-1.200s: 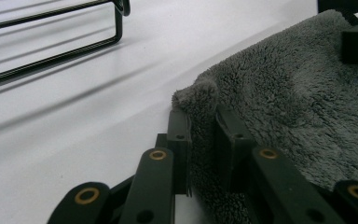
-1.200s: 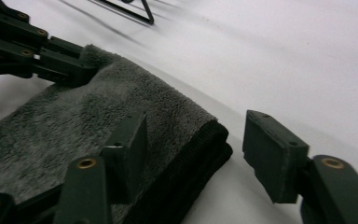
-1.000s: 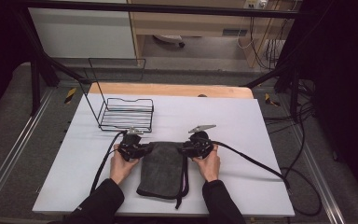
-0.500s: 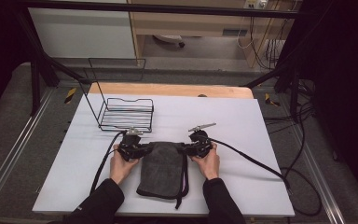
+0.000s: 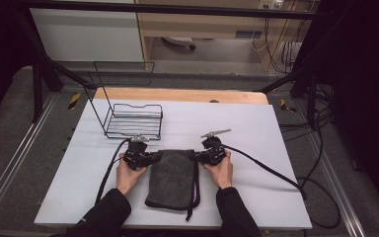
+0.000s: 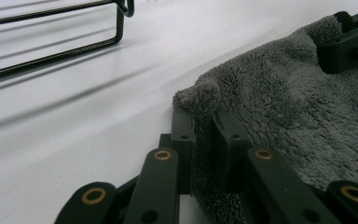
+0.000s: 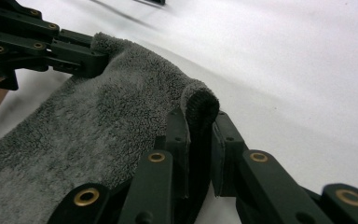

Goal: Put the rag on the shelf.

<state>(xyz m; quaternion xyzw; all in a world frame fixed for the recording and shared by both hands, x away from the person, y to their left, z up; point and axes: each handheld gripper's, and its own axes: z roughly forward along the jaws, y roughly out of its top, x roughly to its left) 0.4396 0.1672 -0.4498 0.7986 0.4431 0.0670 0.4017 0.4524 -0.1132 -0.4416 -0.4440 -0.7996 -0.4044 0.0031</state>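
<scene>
Both grippers — left (image 5: 147, 159), right (image 5: 200, 157) — have jaws clenched on the towel's (image 5: 171, 177) far corners, flat on the tabletop (image 5: 256, 128).

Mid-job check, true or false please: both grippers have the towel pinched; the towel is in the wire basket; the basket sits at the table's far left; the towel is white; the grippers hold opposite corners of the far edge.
1. Both grippers pinch the towel: true; left gripper and right gripper are each shut on a corner.
2. The towel is in the basket: false; it lies on the table, nearer the person.
3. The basket sits far left: true.
4. The towel is white: false; it is dark grey.
5. They hold opposite far-edge corners: true.
</scene>
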